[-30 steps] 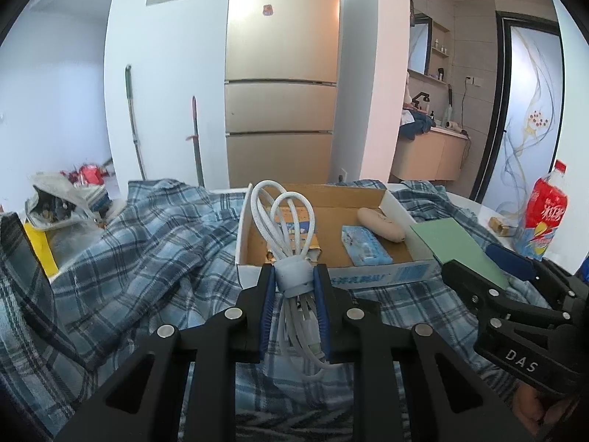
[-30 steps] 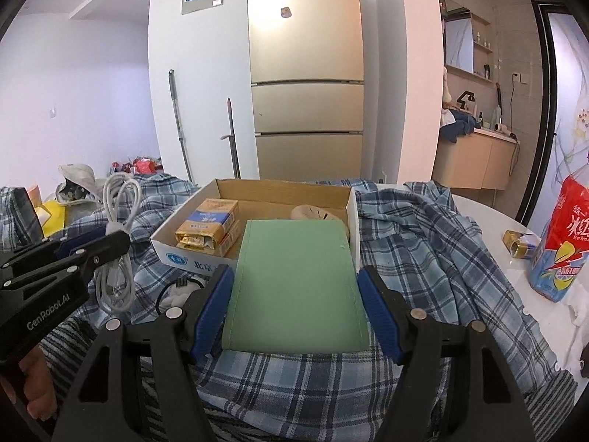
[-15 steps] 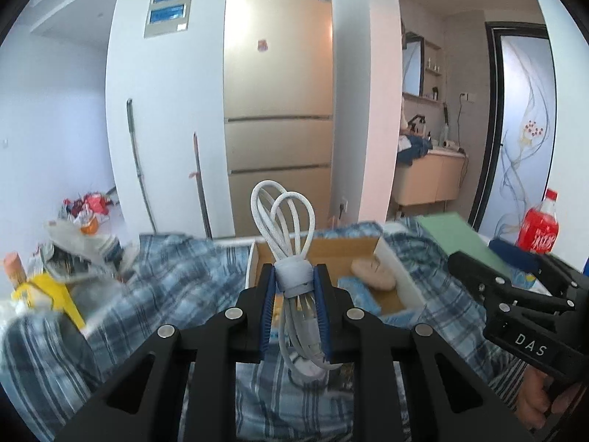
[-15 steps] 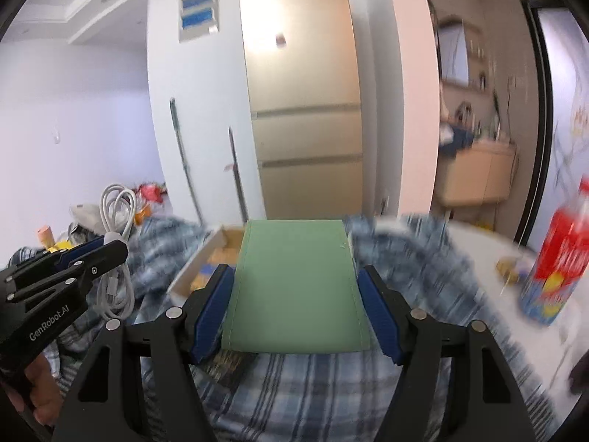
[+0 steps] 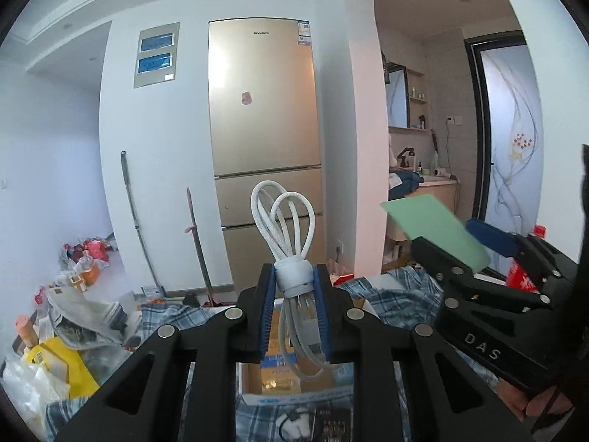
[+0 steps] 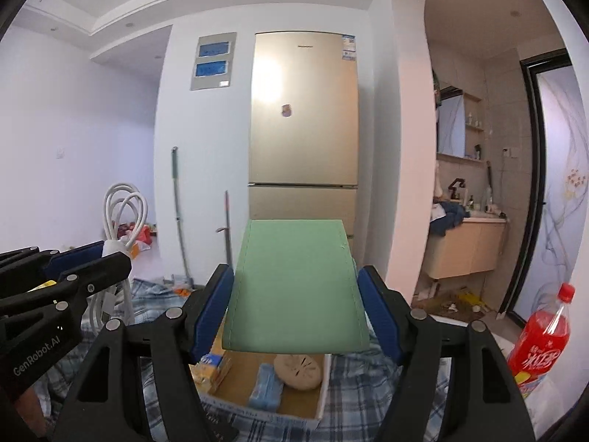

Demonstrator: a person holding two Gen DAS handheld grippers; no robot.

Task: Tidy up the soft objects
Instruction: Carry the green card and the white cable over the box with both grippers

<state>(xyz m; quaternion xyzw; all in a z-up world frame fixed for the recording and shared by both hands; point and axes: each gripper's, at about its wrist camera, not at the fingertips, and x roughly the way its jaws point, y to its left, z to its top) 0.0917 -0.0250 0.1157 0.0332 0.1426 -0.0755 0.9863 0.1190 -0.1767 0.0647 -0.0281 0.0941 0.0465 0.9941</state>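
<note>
Left gripper (image 5: 294, 287) pinched on white cable bundle (image 5: 283, 221); right gripper (image 6: 296, 305) clamped on green pad (image 6: 294, 283), above cardboard box (image 6: 257, 401).

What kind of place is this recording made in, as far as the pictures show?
Most likely a lived-in flat, at the edge of the kitchen: a tall gold fridge against the wall, a washbasin nook with a mirror through the arch, and bags of clutter on the floor.

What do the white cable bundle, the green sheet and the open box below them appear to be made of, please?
White cable bundle: looks like braided fabric sheathing, matte and finely textured, tied with a pale strap.
Green sheet: seems a soft leather-like or felt material, matte, with stitching along the edges.
Open box: corrugated cardboard, plain brown inside, white printed outside.
</note>
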